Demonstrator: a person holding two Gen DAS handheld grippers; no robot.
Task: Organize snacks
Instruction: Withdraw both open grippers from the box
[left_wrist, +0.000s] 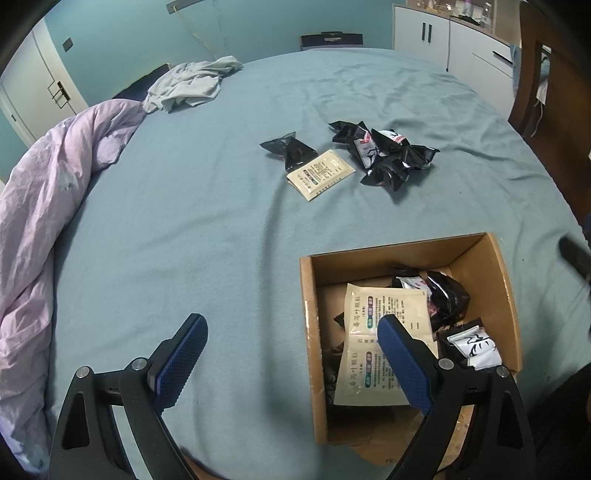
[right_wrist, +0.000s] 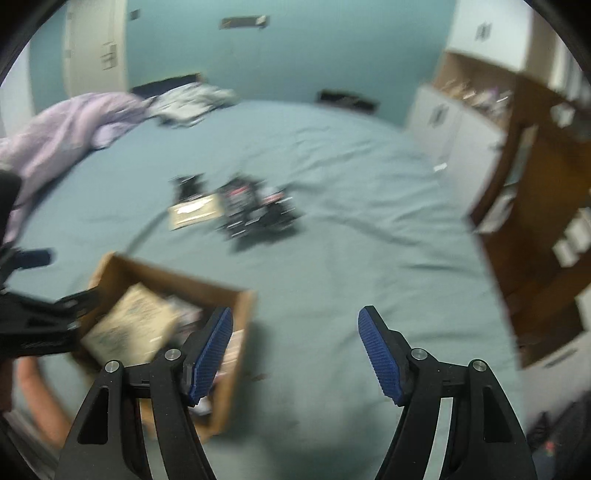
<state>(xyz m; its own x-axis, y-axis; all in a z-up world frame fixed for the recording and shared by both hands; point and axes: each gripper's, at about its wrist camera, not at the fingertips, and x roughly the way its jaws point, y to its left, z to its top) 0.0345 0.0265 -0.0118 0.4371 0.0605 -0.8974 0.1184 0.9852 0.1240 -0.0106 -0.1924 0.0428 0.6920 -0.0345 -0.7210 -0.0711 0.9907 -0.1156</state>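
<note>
**Snacks part-sorted on bed, both grippers empty**

A cardboard box (left_wrist: 476, 258) is seen on the blue-green bedsheet (left_wrist: 221, 240), close to the near edge of the bed. Inside it, two cream sachets (left_wrist: 373, 317) with printed text are laid flat, joined end to end, with several black snack packets (left_wrist: 447, 295) beside them toward the box's right wall; one packet with a white label (left_wrist: 474, 349) is placed at the near right corner of the box.

Further up the bed, near its middle, the unsorted snacks are left: a loose pile of black packets (left_wrist: 388, 155), one single black packet (left_wrist: 288, 149) apart to its left, and one cream sachet (left_wrist: 320, 173) touching that single packet.

The left gripper (left_wrist: 291, 365) is held with jaws wide apart and nothing gripped; its right finger is seen over the box, its left finger over bare sheet, so the box's left wall is straddled. No contact with the wall can be confirmed.

The right gripper (right_wrist: 295, 354) is shown in a blurred view, jaws parted about halfway, nothing between the pads. Its left finger is over the box's right wall, its right finger over bare sheet.

A lilac duvet (left_wrist: 48, 206) is bunched along the left edge of the bed, and a grey garment (left_wrist: 188, 86) is crumpled at the far left corner.
</note>
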